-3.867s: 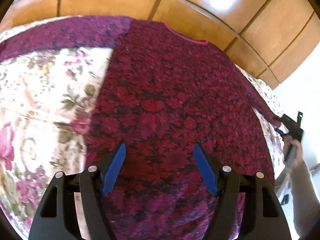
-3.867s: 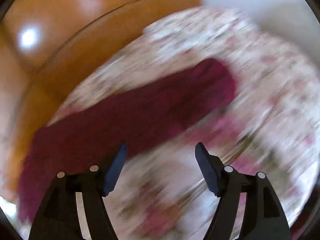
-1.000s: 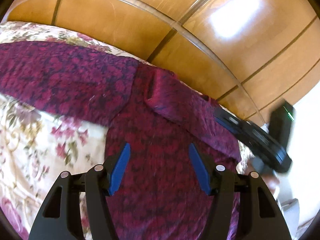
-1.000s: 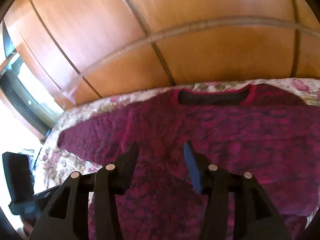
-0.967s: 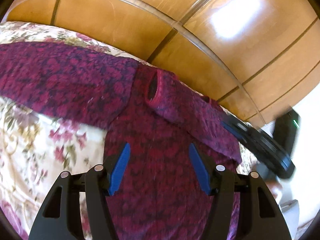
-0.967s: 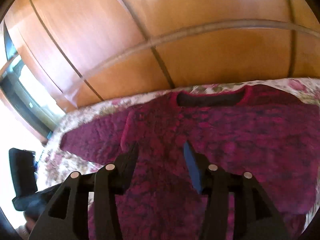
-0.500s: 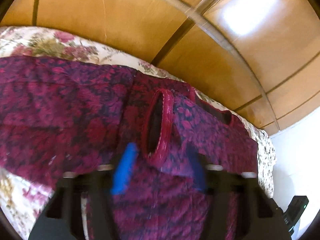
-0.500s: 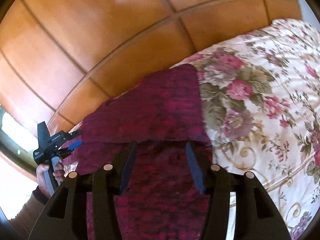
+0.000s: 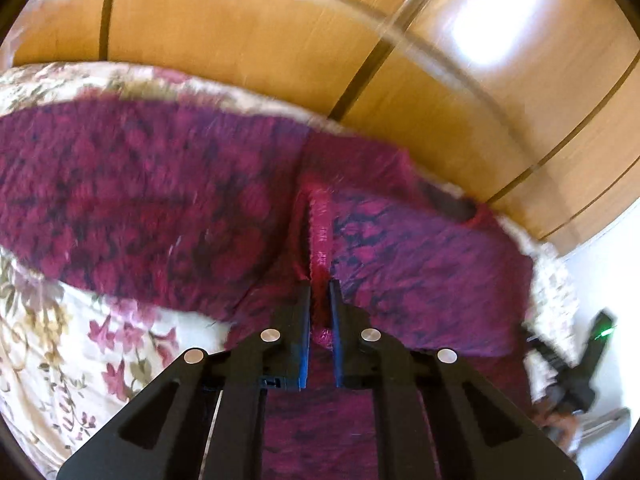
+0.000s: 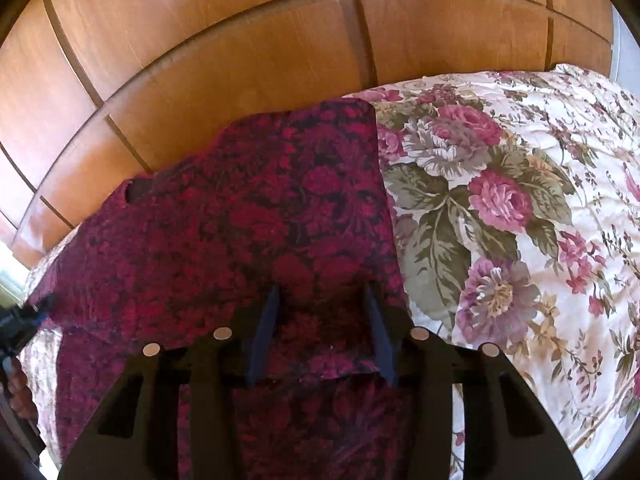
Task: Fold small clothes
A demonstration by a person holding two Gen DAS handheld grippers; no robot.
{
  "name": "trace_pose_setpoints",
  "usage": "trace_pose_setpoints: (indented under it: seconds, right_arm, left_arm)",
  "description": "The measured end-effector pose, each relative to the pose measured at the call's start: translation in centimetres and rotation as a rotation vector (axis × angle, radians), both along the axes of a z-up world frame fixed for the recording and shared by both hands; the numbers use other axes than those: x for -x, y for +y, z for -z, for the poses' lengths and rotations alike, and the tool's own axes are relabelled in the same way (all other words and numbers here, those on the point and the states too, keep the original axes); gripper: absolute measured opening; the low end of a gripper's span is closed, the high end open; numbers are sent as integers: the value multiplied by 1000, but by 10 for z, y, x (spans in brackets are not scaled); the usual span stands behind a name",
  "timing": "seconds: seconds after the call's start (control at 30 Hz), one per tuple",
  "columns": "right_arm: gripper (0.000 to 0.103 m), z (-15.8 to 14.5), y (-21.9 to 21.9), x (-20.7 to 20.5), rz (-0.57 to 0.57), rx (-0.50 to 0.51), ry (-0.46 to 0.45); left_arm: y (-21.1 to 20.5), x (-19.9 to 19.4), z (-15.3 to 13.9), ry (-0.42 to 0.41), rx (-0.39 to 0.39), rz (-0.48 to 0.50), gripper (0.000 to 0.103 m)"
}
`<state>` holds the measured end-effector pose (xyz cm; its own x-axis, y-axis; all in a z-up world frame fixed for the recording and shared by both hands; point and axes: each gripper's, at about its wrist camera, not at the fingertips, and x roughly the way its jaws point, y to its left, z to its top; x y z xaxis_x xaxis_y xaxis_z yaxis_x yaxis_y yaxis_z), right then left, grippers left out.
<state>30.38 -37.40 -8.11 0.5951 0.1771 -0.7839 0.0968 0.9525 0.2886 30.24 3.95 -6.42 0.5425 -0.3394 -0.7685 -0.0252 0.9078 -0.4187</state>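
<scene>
Presently mid sleeve-fold: left gripper (image 9: 319,284) jaws pinching cuff (image 9: 320,220) over sweater (image 10: 240,220); right gripper (image 10: 324,312) jaws spread; next, release cuff flat

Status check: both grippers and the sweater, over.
Left gripper shut on the sweater's cuff. Right gripper open above the sweater. Sweater flat on floral bedspread, one sleeve folded in. Nothing in the way.

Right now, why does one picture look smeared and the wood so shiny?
Left wrist view: motion blur smears the red garment; glare blooms on the wood panelling. Right wrist view: sharp, softer sheen, fisheye bending the panel lines.
</scene>
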Motion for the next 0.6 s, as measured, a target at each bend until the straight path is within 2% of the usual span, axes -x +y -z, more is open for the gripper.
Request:
trace_pose_setpoints:
  seconds: [0.07, 0.1, 0.13, 0.17, 0.2, 0.27, 0.33, 0.47, 0.53, 0.6]
  right_arm:
    - [44, -2, 0, 2, 4, 5, 5]
    - [47, -8, 2, 5, 3, 23, 3]
    - [52, -14, 5, 10, 0, 37, -5]
    - [63, -20, 8, 16, -2, 52, -22]
    - [67, -27, 11, 22, -2, 69, -39]
    - [69, -38, 22, 38, -16, 96, -74]
    - [73, -43, 38, 54, -53, 110, -91]
    - [80, -36, 79, 78, -144, 168, -84]
    - [82, -26, 102, 87, -195, 212, -73]
    - [90, -15, 120, 92, -238, 246, -53]
  left_arm:
    - [4, 1, 6, 3, 12, -21, 17]
    - [7, 3, 6, 1, 35, -35, 21]
    - [11, 5, 3, -1, 58, -45, 35]
    - [15, 8, 0, -9, 82, -58, 46]
    - [22, 13, -5, -31, 107, -77, 48]
    - [32, 19, -12, -48, 92, -109, 56]
    - [49, 31, -17, -61, 98, -138, 56]
    - [90, 53, -12, -28, 87, -192, 56]
    - [123, 67, -4, 23, 101, -263, 56]
    - [159, 82, -2, 51, 139, -347, 56]
